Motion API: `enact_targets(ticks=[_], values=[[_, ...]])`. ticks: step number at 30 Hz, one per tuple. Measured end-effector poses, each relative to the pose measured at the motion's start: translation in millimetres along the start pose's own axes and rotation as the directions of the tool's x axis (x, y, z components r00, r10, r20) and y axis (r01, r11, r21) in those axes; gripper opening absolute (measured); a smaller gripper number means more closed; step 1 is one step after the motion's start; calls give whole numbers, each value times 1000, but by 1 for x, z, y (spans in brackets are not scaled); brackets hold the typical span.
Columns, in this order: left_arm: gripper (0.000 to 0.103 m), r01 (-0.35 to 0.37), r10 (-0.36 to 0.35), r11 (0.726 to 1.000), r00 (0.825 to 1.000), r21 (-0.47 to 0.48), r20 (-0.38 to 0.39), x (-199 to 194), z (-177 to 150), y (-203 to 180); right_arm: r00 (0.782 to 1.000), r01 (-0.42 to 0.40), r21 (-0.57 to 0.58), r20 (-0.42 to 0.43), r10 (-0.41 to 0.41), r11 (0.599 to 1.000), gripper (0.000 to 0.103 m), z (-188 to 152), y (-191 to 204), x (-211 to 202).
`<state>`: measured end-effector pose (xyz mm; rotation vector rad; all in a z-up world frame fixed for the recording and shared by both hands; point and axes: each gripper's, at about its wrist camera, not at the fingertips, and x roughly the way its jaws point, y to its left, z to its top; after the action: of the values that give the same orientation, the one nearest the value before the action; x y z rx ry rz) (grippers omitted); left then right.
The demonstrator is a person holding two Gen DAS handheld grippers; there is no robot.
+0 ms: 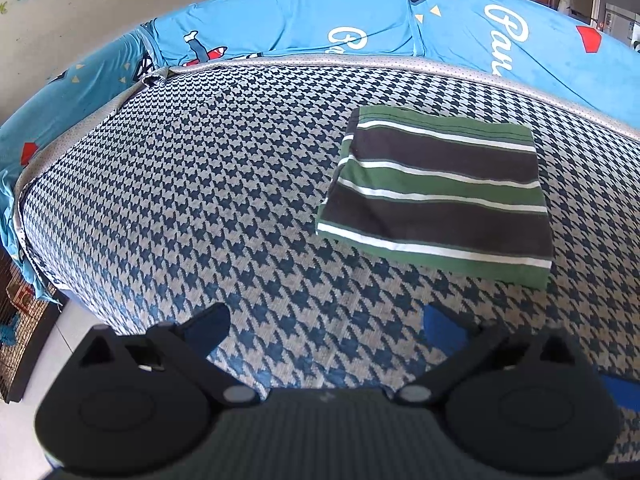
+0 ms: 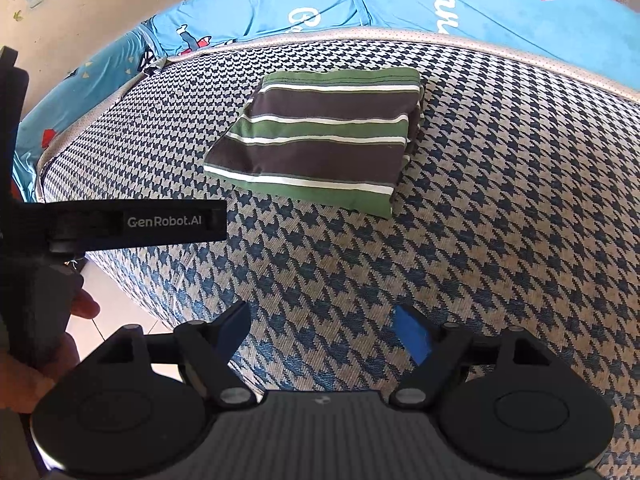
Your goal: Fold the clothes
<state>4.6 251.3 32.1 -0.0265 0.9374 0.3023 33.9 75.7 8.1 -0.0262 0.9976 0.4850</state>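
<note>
The far part of the room is cut off above the blue printed backrest cover (image 1: 256, 28), whose white lettering is only partly readable, and the left edge of the right wrist view is blocked by a dark device marked GenRobot.AI (image 2: 164, 222) held by a hand (image 2: 28, 364) that is mostly out of frame. The folded garment (image 1: 436, 194), a flat, soft, roughly rectangular stack striped green, dark grey and white, lies on the woven houndstooth sofa seat (image 1: 180, 200) toward its back edge, with layered edges showing on its right side. Both the left gripper (image 1: 326, 330) and the right gripper (image 2: 322, 334) hang released over the seat's front edge, jaws spread, nothing between them.
</note>
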Motion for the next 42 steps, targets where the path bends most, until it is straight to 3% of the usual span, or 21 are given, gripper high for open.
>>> enact_targets(ticks=[15,42], values=[[103,-19,19,998,1000,57,-15,6,-4,-6,1000,9,34,7,-9,999,79,-1,-5,-4],[103,-22,24,998,1000,60,-18,6,-5,-6,1000,8,32,7,-8,999,79,1,-6,-5]])
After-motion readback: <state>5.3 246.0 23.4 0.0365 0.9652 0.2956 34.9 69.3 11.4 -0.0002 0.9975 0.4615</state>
